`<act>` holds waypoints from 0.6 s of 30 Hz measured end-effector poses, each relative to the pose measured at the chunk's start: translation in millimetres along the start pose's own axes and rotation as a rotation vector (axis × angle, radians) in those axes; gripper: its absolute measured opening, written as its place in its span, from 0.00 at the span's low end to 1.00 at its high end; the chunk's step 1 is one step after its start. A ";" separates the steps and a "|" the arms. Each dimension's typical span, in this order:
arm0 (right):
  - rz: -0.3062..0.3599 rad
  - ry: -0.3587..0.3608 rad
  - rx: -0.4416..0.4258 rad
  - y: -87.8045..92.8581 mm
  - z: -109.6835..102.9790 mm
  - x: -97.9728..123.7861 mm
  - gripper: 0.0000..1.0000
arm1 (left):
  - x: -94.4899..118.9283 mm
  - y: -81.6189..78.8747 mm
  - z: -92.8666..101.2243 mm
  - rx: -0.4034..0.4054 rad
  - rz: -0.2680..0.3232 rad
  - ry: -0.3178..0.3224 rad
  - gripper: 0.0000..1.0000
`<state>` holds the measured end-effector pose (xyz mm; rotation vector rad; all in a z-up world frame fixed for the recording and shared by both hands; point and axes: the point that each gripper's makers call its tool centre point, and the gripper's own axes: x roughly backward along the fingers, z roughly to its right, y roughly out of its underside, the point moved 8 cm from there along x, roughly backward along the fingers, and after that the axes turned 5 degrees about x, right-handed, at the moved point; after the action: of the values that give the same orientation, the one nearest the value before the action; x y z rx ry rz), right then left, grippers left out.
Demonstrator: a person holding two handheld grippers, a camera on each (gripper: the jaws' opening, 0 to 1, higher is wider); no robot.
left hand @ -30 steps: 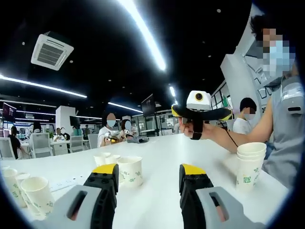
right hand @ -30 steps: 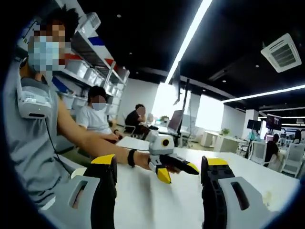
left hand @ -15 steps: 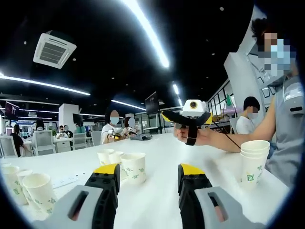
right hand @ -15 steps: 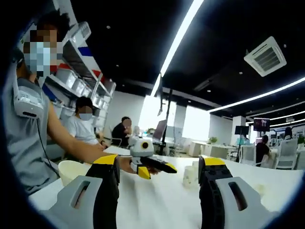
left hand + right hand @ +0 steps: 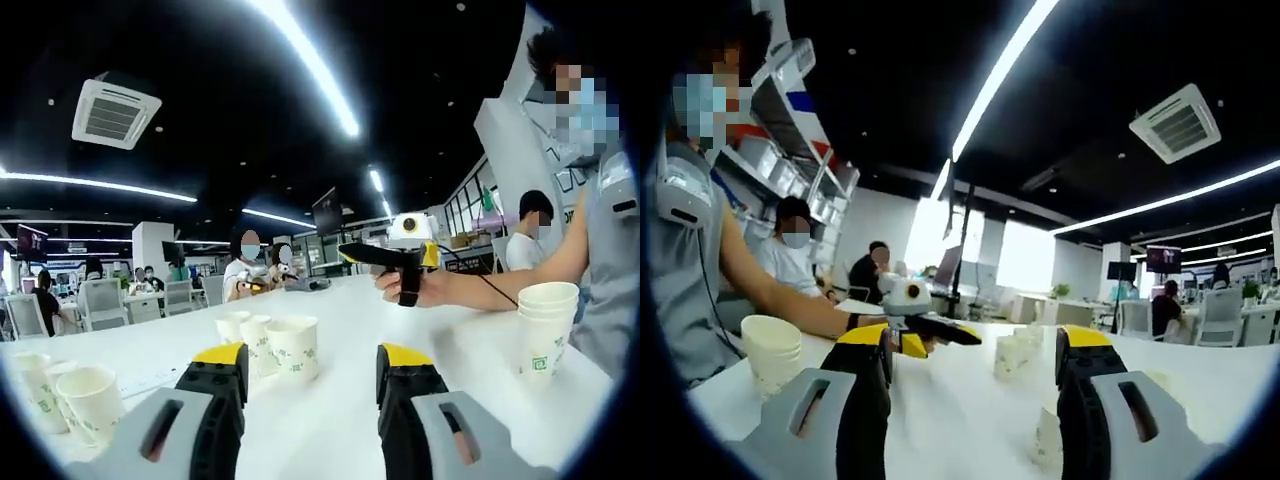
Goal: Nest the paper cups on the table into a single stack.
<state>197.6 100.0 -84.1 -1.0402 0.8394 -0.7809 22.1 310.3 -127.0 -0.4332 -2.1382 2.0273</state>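
Nearest the left gripper view's lens, the left gripper (image 5: 311,368) has its yellow-tipped fingers (image 5: 222,358) spread wide with nothing between them, low over the white worktop (image 5: 340,420). Just beyond them stands a cluster of loose paper cups (image 5: 296,348); compared with a second ago these sit a little more squarely ahead of the fingers, which looks like the camera swinging rather than the cups moving. Two more single cups (image 5: 90,402) stand off to the left edge, and the started stack (image 5: 546,328) of nested cups stands at the right, by the person's torso. Farther back, the right gripper (image 5: 365,254) is held up in the person's hand, and it now points sideways across the worktop where before it faced the lens.

Over in the right gripper view, the right gripper (image 5: 975,352) likewise holds its fingers wide and empty. That view has turned, so the stack (image 5: 772,350) and the cup cluster (image 5: 1012,354) both show now. By the look of it both grippers are lining up; no loose cup has been taken yet.
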 end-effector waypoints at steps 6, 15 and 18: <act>0.058 0.063 0.042 -11.1 0.4 6.1 0.61 | 1.4 -4.1 2.3 -0.004 0.008 -0.009 0.55; 0.092 0.035 0.046 -15.1 3.6 -1.4 0.65 | 8.4 -6.1 -4.5 -0.007 0.027 -0.050 0.54; 0.060 0.016 0.042 -8.3 2.9 -7.7 0.67 | 10.8 -4.2 -11.5 -0.004 0.027 -0.063 0.53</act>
<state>195.4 105.2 -73.9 -0.9685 0.8606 -0.7544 15.1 324.5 -122.9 -0.4064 -2.1841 2.0785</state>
